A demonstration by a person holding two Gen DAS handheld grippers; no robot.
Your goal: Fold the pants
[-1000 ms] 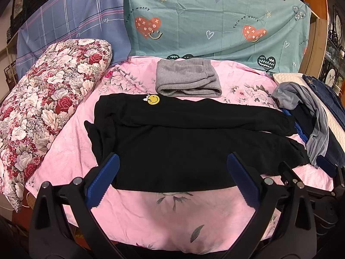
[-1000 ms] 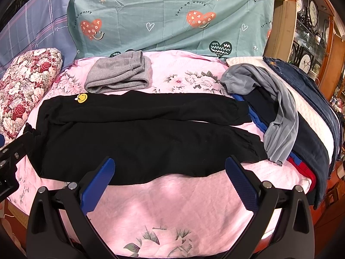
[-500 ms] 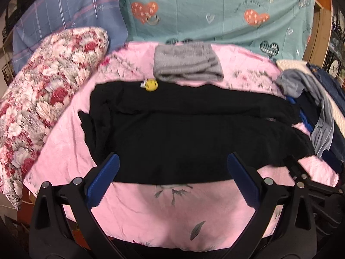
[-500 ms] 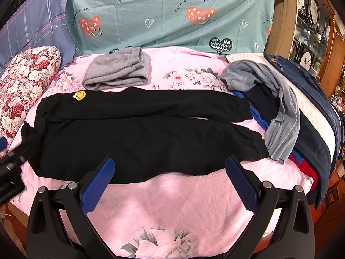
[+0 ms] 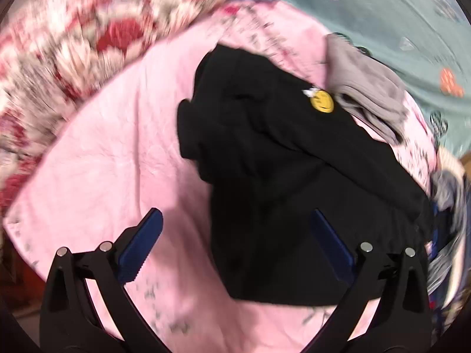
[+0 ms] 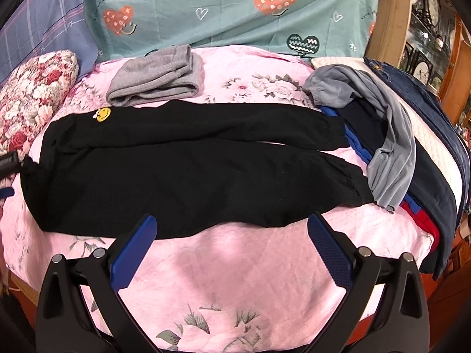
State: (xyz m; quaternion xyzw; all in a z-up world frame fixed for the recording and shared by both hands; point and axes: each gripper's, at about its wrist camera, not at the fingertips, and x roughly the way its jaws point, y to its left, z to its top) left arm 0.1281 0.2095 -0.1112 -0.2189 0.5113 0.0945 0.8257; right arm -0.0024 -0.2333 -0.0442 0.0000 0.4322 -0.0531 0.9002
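Black pants [image 6: 188, 170] with a yellow smiley patch [image 6: 103, 114] lie flat on the pink bedspread [image 6: 235, 270], waist to the left, both legs running right. My right gripper [image 6: 231, 235] is open and empty, hovering over the near edge of the near leg. My left gripper [image 5: 235, 229] is open and empty above the waist end of the pants [image 5: 279, 176]; this view is blurred and tilted. The smiley patch [image 5: 322, 103] shows there too. Part of the left gripper peeks in at the right wrist view's left edge [image 6: 8, 164].
Folded grey pants [image 6: 156, 76] lie behind the black ones. A pile of grey, blue and dark clothes [image 6: 391, 147] sits on the right. A floral pillow [image 6: 32, 94] lies at left. Teal heart-print fabric [image 6: 223, 8] hangs behind. The bed's front edge is near.
My left gripper has swung left and down toward the waist end, tilting its view. My right gripper has moved slightly closer to the pants. Both stay open.
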